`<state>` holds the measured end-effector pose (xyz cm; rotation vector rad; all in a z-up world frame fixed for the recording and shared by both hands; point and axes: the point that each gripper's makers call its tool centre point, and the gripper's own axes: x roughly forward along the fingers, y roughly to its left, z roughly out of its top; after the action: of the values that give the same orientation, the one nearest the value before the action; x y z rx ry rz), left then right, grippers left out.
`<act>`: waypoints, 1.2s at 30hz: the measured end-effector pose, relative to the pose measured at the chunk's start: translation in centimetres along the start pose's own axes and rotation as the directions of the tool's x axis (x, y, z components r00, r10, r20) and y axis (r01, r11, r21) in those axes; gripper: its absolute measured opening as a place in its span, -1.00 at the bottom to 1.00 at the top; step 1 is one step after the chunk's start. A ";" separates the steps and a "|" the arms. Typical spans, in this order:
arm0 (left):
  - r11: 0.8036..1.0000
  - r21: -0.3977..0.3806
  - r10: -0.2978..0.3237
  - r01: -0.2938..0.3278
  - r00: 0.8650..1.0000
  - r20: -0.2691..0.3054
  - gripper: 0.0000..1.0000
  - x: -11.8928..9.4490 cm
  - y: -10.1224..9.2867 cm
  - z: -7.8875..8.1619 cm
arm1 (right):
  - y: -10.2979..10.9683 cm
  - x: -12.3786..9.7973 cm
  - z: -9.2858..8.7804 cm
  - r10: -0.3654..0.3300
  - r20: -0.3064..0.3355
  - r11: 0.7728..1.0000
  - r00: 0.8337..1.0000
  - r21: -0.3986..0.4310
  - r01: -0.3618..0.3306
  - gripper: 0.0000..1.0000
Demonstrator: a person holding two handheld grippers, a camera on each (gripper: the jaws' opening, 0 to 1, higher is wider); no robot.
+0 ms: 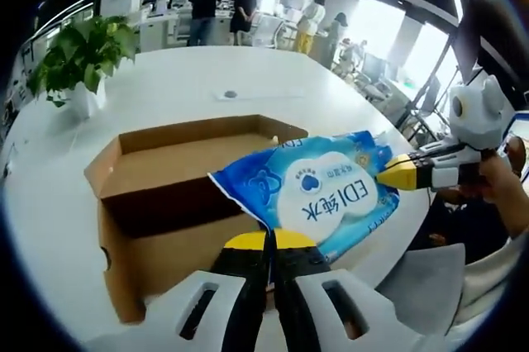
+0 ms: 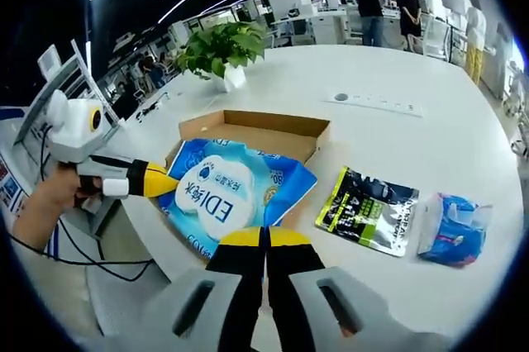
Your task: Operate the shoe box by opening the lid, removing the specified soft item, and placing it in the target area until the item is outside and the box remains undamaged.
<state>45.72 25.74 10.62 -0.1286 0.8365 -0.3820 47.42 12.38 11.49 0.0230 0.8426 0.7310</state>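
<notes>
A blue and white soft pack of wipes (image 1: 318, 195) hangs over the open cardboard shoe box (image 1: 178, 244), held at two edges. My left gripper (image 1: 269, 240) is shut on the pack's near edge. My right gripper (image 1: 390, 175) comes in from the right, a hand behind it, and pinches the pack's far corner. In the right gripper view the same pack (image 2: 227, 191) lies across the front of the box (image 2: 256, 118). There my right gripper (image 2: 264, 236) is shut on its edge and my left gripper (image 2: 164, 183) grips it from the left. No lid shows on the box.
The box sits on a big white round table (image 2: 397, 145). To its right lie a black and green packet (image 2: 372, 211) and a blue pouch (image 2: 455, 228). A potted plant (image 1: 78, 59) stands at the far side. People stand at desks in the background.
</notes>
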 end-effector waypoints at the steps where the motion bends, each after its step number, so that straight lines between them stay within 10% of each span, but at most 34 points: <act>1: 1.000 0.002 -0.003 0.003 1.000 0.000 -1.00 0.1 -0.2 0.1 | -0.2 -0.2 0.0 -0.002 -0.001 1.000 1.000 0.002 0.002 -1.00; 36: 0.991 0.068 -0.110 0.111 0.994 -0.009 -1.00 6.1 -8.2 2.7 | -9.7 -4.2 -1.0 -0.099 -0.006 0.992 0.995 0.075 0.099 -1.00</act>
<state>49.17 15.75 10.28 -0.1104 0.8226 -0.5150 50.50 2.27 10.82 0.0476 0.8673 0.6058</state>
